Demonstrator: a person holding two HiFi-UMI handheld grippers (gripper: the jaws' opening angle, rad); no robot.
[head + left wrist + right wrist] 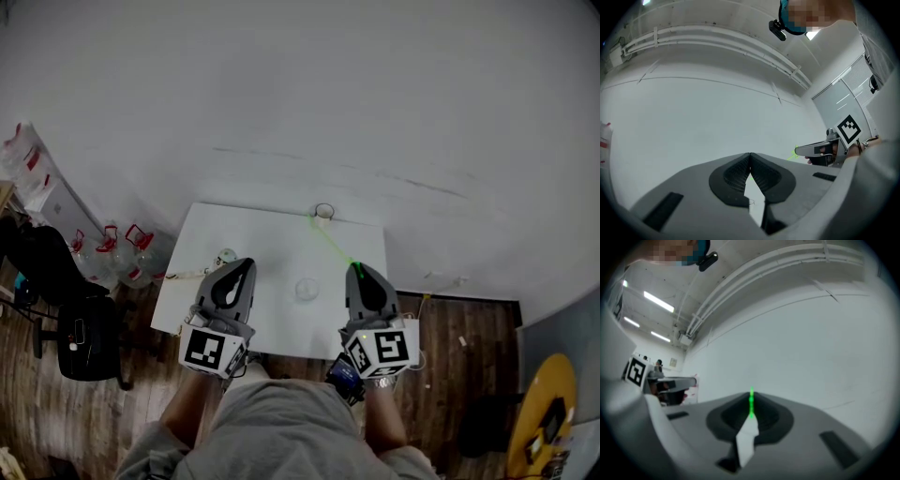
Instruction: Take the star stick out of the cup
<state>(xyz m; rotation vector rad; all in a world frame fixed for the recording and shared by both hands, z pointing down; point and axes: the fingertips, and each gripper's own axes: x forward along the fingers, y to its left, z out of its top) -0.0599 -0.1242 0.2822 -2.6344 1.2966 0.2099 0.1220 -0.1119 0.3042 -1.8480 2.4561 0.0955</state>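
A thin green star stick (333, 246) runs from my right gripper (356, 271) toward the small cup (323, 212) at the far edge of the white table (272, 234). Its far end lies beside the cup's rim; I cannot tell whether it touches. My right gripper is shut on the stick, which shows green between the jaw tips (751, 404) in the right gripper view. My left gripper (247, 266) hovers over the table's left half, shut with nothing in it (750, 155). The left gripper view shows the stick (793, 154) at the right gripper's tip.
A clear glass (307, 288) stands on the table between the grippers. A small round object (225, 256) and a pale stick (187, 274) lie near the left edge. Water bottles (117, 251) and a black chair (80, 328) stand on the floor at the left.
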